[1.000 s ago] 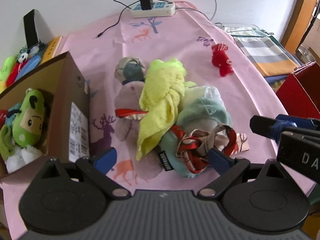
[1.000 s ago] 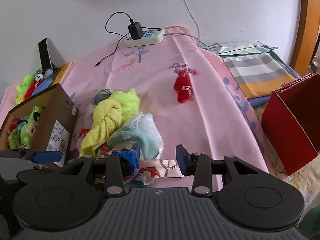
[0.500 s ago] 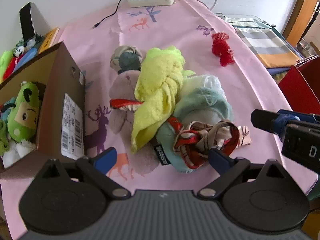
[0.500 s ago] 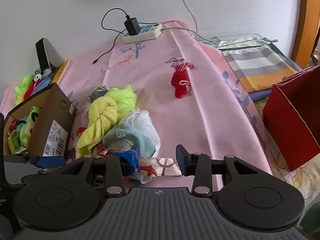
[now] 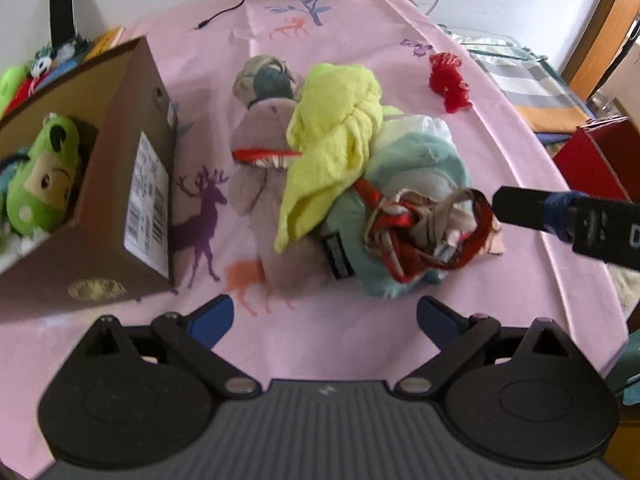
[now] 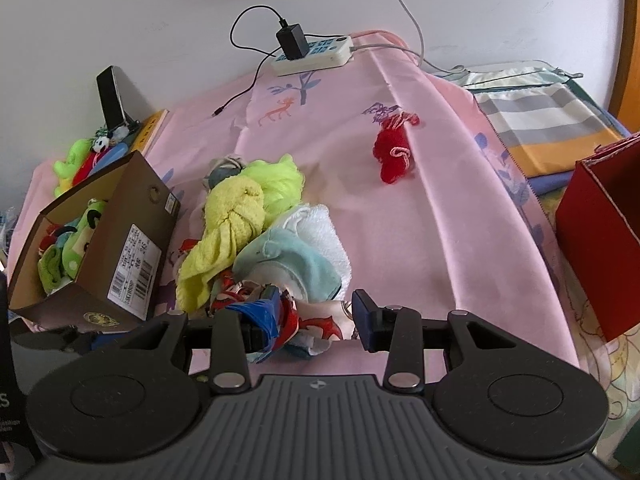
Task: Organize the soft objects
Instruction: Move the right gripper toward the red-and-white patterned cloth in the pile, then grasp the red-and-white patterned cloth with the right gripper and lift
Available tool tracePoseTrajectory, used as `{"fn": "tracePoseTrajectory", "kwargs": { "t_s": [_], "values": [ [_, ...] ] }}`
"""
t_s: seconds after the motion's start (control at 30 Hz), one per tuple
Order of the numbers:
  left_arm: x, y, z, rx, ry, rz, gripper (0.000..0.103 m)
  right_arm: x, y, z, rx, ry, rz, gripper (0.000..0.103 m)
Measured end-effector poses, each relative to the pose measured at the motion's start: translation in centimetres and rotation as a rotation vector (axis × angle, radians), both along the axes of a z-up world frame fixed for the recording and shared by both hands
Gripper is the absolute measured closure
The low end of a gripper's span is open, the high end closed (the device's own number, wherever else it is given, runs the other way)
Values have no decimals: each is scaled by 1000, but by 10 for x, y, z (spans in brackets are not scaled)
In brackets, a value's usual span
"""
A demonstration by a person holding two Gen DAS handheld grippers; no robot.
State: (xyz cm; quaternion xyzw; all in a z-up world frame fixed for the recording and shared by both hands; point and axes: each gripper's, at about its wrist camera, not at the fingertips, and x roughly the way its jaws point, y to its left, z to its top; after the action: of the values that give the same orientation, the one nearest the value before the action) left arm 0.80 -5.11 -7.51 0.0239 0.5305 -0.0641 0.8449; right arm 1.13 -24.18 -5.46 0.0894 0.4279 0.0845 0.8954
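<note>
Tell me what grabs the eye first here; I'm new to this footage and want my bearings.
A tangled heap of soft things sits mid-cloth, topped by a bright yellow towel over a pale blue cloth. Left of it, an open brown box holds a green plush toy. A small red knitted toy lies alone farther back, and a red box stands at the right edge.

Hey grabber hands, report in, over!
Left gripper open, empty. Right gripper open around patterned scarf. Pile beside brown box. Nothing blocking.

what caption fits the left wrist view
Open left fingers above a cloth pile beside a brown box of plush toys.
</note>
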Motion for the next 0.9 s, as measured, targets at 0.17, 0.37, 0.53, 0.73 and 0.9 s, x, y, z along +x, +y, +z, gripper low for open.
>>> {"fn": "tracePoseTrajectory", "kwargs": {
  "t_s": [0.17,0.37,0.53,0.73,0.9],
  "values": [
    [-13,-5,4,-84,-45,-64,6,1,-8,-4,52,8,7,79],
    [-20,-17,3,-93,-119,-172,6,6,-14,-7,116,20,15,79],
    [-14,-15,0,-140,-161,-197,7,8,-12,-6,169,25,86,79],
    [-10,-14,-2,-120,-205,-223,23,15,2,-10,216,41,158,79],
    [-3,-27,-8,-58,-229,-277,41,24,4,-21,220,77,145,79]
  ]
}}
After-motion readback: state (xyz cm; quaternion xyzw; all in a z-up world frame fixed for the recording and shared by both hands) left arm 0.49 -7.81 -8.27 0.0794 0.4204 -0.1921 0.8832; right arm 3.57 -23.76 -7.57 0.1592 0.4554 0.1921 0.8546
